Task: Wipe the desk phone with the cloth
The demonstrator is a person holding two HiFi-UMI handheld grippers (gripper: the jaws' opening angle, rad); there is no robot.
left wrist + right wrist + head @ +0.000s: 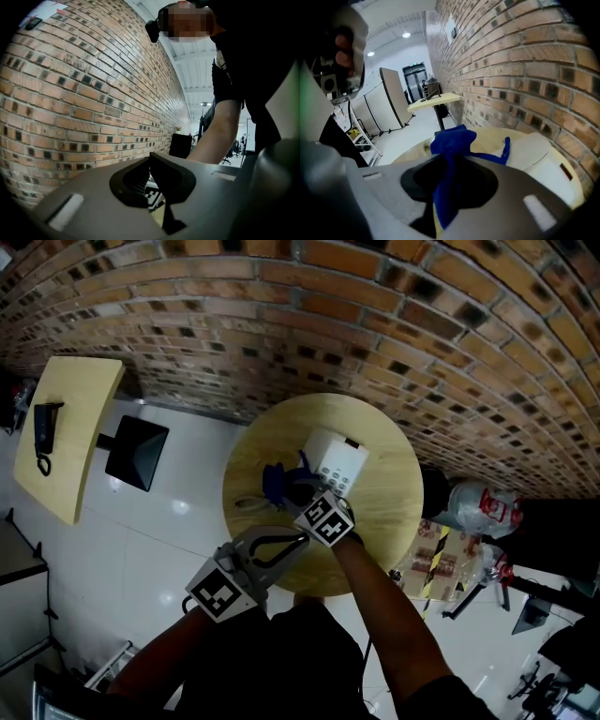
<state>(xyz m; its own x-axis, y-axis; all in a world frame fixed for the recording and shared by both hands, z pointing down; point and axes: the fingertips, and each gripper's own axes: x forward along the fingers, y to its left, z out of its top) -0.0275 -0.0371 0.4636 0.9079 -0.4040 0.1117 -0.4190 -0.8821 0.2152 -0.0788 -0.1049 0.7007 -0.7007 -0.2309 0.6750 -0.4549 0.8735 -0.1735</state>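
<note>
The white desk phone sits on the round bench, a bit toward the far edge by the brick wall. The right gripper is pinching the blue cloth. The cloth hangs near the middle of the bench, just beside the phone. The left gripper is over the near edge. Its jaws are pressed together with nothing in them.
</note>
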